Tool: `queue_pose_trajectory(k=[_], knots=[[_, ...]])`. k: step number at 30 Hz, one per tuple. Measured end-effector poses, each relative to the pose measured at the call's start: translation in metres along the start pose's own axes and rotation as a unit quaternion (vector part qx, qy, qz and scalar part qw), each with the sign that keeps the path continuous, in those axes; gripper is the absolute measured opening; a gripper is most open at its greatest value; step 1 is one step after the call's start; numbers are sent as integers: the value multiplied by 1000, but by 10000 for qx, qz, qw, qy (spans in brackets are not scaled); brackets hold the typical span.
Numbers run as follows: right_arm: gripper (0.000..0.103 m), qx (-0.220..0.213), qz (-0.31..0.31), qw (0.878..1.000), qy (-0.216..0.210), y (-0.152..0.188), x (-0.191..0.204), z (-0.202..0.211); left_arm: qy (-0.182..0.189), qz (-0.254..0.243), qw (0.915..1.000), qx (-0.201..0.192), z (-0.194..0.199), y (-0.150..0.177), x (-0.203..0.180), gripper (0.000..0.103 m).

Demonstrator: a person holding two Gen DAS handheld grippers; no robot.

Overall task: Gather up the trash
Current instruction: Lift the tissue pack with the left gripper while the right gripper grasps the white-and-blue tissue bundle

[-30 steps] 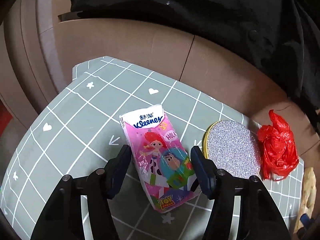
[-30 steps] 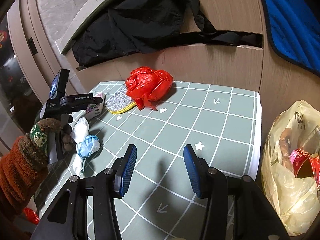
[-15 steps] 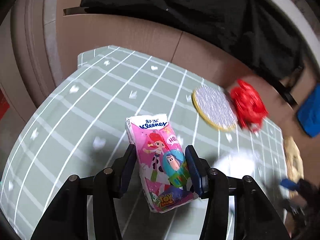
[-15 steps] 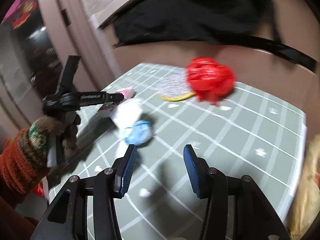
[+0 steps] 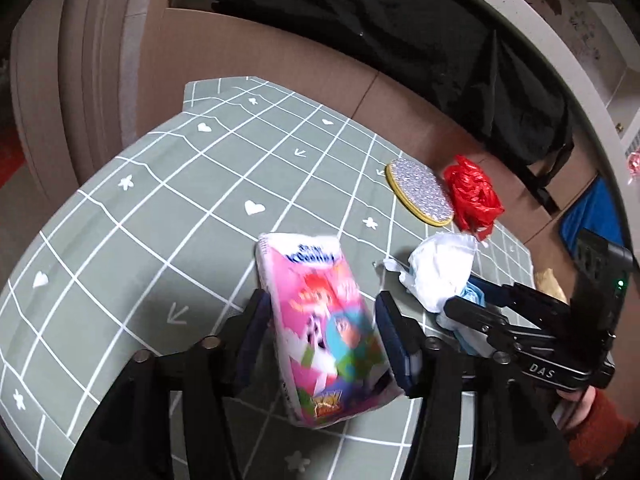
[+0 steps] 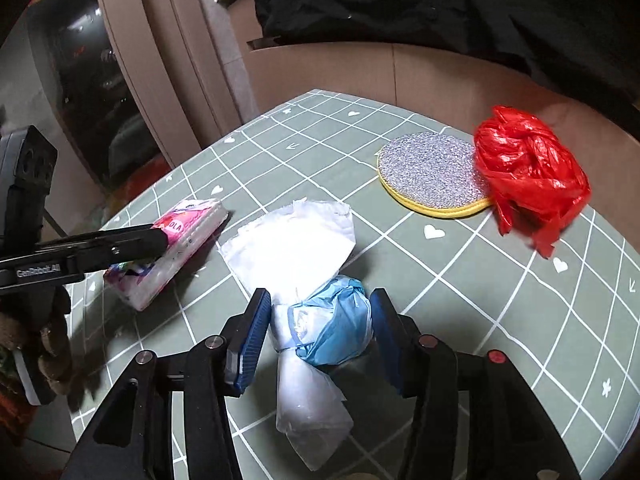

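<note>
A pink Kleenex tissue pack [image 5: 320,320] lies on the green grid tablecloth [image 5: 180,220]. It sits between the fingers of my left gripper [image 5: 320,304], whose jaws are opening and no longer squeeze it. The right wrist view shows the same pack [image 6: 180,240] under a left finger [image 6: 120,246]. My right gripper [image 6: 319,300] straddles a knotted white plastic bag with a blue wad [image 6: 332,328]. Its jaws are opening, and a gap shows on each side. A crumpled red plastic bag [image 6: 528,176] rests at the back right.
A round glittery scouring pad with a yellow rim [image 6: 432,172] lies beside the red bag. Black clothing [image 5: 400,40] drapes over the wooden bench back behind the table. A hand in an orange sleeve [image 5: 596,440] holds the right gripper [image 5: 480,296].
The left gripper closed on the tissue pack, drew it away from the scouring pad, then widened. The right gripper swept left across the table and now straddles the white-and-blue bag.
</note>
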State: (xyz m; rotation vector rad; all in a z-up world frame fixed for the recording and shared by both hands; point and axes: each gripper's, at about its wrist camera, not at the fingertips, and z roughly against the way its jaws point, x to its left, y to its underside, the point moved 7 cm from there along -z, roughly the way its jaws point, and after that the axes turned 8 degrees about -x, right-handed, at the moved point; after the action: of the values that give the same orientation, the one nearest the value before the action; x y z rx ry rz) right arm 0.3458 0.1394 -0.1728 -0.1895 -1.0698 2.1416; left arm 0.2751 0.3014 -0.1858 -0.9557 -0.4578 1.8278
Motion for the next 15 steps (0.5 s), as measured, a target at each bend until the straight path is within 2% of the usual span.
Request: queue_pose_trajectory(k=[2,5,11,15], knots=[[47,45,13,10000,-1,2,-3,5,-76,-52,9999,-48,3,1,-3,75],[41,82,-122,9999,91,6,-13,17,-287,-223,9992,-146,8,0,-8,80],[40,-257,-741,9962,372,13,-50,63,-802,-583,9948,-212,3,5,-11,83],[40,-460,-1128,9913,506,23,-71,88,-991,-546,9933,-215,-7,5,-8,82]])
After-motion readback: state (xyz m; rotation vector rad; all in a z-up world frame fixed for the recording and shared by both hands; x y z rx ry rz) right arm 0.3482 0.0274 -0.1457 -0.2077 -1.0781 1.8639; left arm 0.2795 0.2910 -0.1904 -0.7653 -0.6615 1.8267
